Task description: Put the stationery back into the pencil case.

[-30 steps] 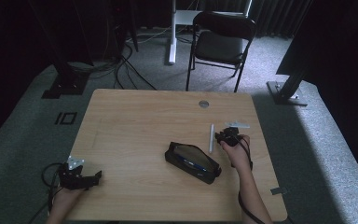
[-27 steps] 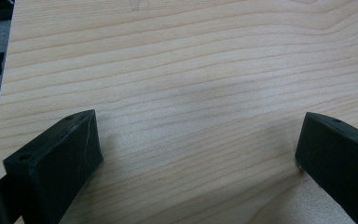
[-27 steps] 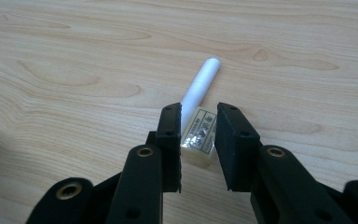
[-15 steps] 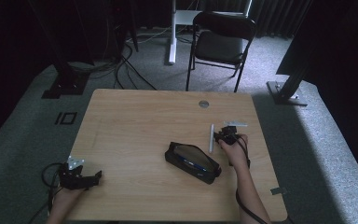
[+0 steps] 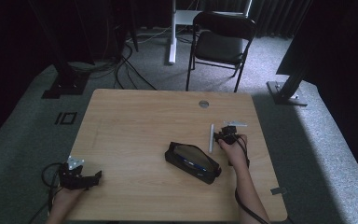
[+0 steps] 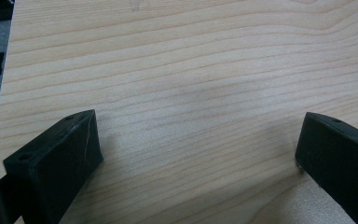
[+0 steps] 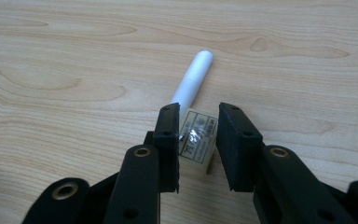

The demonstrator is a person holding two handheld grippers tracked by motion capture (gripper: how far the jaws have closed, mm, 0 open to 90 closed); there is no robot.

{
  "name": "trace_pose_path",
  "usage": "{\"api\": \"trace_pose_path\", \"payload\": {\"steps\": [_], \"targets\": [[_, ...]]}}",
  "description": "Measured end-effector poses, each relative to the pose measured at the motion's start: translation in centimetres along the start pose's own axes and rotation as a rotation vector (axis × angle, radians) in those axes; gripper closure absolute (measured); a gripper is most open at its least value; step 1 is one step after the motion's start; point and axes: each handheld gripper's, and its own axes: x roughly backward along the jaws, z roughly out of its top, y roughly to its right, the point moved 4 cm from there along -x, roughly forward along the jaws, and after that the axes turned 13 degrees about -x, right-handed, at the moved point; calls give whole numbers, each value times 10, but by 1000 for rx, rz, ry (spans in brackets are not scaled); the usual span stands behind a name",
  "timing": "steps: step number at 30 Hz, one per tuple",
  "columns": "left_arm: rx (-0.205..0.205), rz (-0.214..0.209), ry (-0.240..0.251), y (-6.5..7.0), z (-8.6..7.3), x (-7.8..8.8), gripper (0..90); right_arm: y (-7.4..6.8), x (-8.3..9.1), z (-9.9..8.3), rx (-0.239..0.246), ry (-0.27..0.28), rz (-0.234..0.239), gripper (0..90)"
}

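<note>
Your right gripper [image 7: 196, 140] jaws straddled the labelled white plastic pen [image 7: 193, 114] on the wooden bench [image 5: 135, 121], barely parted, left gripper [image 6: 198, 154] jaws wide, empty.

A light wooden table [image 5: 135, 121], its top marked by a small round grommet [image 5: 203, 103], is set on grey carpet [image 5: 23, 135] in a dimly lit room. A black folding chair [image 5: 221, 39] is placed beyond the far edge beside a white stand [image 5: 172, 32], while black cables [image 5: 130, 70] are trailed across the floor between dark stand bases [image 5: 65, 86]. The far side is closed off by dark curtains [image 5: 279, 18], and a paler band of light is cast over the carpet at the right.
</note>
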Motion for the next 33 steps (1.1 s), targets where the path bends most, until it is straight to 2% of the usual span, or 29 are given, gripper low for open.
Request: {"api": "trace_pose_path", "payload": {"steps": [18,23,33], "targets": [[0,0,0,0,0,0,3,-4,-3,-1,7,-17,15,663],[0,0,0,0,0,0,3,-3,-5,-3,28,-29,-11,669],[0,0,0,0,0,0,3,0,-6,-5,34,-40,-21,673]]}}
